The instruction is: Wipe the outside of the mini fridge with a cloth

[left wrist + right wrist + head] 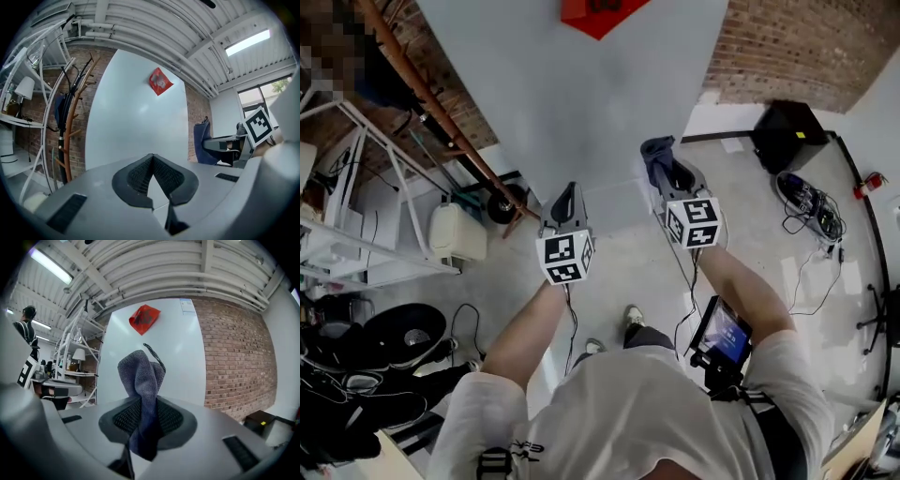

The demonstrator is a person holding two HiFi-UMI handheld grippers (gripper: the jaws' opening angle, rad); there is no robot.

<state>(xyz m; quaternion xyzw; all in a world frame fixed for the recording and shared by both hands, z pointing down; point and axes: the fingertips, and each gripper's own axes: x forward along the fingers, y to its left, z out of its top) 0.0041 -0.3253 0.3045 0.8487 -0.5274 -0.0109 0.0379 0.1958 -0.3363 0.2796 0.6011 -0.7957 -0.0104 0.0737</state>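
My right claw (143,404) is clamped on a blue-grey cloth (139,373), pinched near its middle, with 1 soft fold standing above the jaws and a tail hanging below. My left claw (151,158) is closed on nothing, tips meeting. The cloth looks light and limp, and would likely flop unless pressed flat. Close ahead rises the pale face I take for the fridge (572,84), bearing a red sticker (144,318). Whether the cloth touches it, I cannot tell.
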